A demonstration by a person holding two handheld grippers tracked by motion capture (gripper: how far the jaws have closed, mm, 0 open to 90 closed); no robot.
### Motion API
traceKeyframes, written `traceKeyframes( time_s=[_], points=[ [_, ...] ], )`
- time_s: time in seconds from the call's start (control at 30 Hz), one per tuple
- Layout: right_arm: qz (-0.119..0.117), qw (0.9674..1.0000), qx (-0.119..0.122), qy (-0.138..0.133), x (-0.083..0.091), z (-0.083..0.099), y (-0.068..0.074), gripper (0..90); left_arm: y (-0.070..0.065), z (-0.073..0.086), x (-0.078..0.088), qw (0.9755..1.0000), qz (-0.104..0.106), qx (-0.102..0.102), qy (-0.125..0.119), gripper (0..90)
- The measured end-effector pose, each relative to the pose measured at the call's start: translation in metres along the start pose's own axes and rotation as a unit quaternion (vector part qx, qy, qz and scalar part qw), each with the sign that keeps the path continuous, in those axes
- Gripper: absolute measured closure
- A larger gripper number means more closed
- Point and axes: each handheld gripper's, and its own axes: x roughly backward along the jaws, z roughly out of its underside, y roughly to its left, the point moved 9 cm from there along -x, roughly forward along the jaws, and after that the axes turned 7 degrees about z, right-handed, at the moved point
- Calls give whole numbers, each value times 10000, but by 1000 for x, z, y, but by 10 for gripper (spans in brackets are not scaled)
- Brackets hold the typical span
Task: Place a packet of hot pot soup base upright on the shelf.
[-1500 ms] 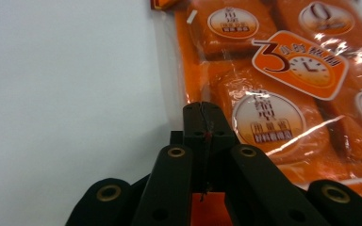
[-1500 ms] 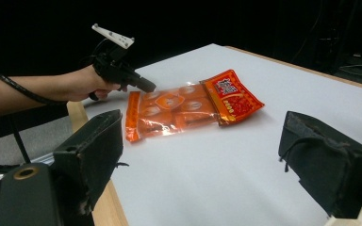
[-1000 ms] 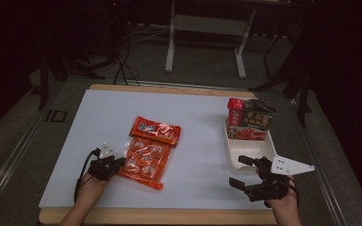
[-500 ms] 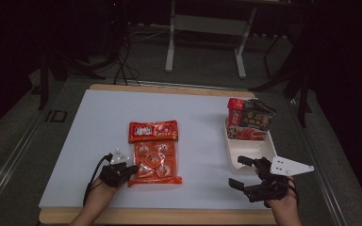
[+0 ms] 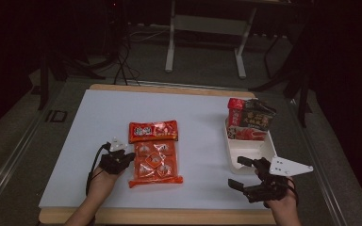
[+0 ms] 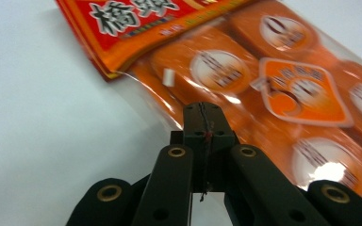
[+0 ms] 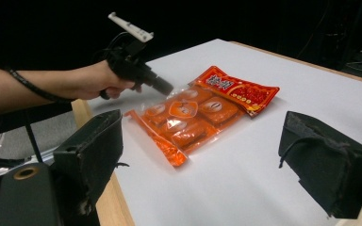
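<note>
Pinching the snack bag's [image 5: 154, 154] clear edge, the left gripper [image 6: 202, 123] is clenched on it. The right gripper [image 5: 245, 175] hangs released near the half-filled bin [image 5: 249, 146]; the bag looks unpacked yet.

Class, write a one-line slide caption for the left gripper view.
Left gripper shut on the clear edge of an orange snack bag lying on a white table.

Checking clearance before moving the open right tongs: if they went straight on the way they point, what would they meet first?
Probably the orange snack bag, which lies between the right tongs and the left tongs; depth is uncertain.
</note>
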Motion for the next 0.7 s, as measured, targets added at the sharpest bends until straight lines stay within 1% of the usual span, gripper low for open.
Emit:
traceKeyframes(
  time_s=[0.03,0.07,0.1,0.13,0.17,0.2,0.23,0.27,0.3,0.33,0.4,0.5,0.57,0.6,0.67,0.7],
  points=[
    [7,10000,8,-8,0,0,0,140,2,-1,-1,10000,-16,2,-15,900],
    [6,10000,4,-18,0,0,0,140,3,-4,-3,9999,39,65,-110,900],
    [8,10000,-4,-28,1,-1,-1,140,4,-6,-5,9998,78,86,-146,900],
    [50,10000,24,-20,1,0,-2,148,5,-7,-6,9999,19,17,-101,900],
    [97,9999,51,-9,0,0,-4,149,6,-7,-8,10000,-21,6,-89,900],
    [106,9999,43,-13,0,0,-4,149,7,-8,-9,10000,2,56,-80,900],
    [98,9999,18,-14,0,0,-4,149,9,-7,-12,9999,-42,102,-11,900],
    [96,10000,9,-15,0,0,-4,149,10,-6,-13,9999,-75,86,3,900],
    [94,10000,18,-15,0,0,-4,149,9,-7,-14,9999,-44,145,-16,900],
    [83,10000,25,-16,0,0,-4,148,9,-7,-15,9999,-24,153,0,900],
    [73,10000,44,-13,-1,0,-3,148,6,-8,-16,10000,6,82,42,900],
    [55,10000,25,-8,-2,0,-3,148,2,-10,-19,10000,-44,-19,64,900],
    [48,10000,31,-2,-2,0,-2,148,0,-11,-20,10000,7,-21,60,900],
    [42,10000,32,-9,-3,0,-2,148,-1,-11,-21,9999,21,-64,96,900],
    [34,10000,25,1,-3,0,-1,148,-5,-13,-23,9999,83,-41,112,900],
    [18,10000,20,7,-4,0,-1,148,-7,-14,-25,9998,101,-94,140,900]
  ],
)
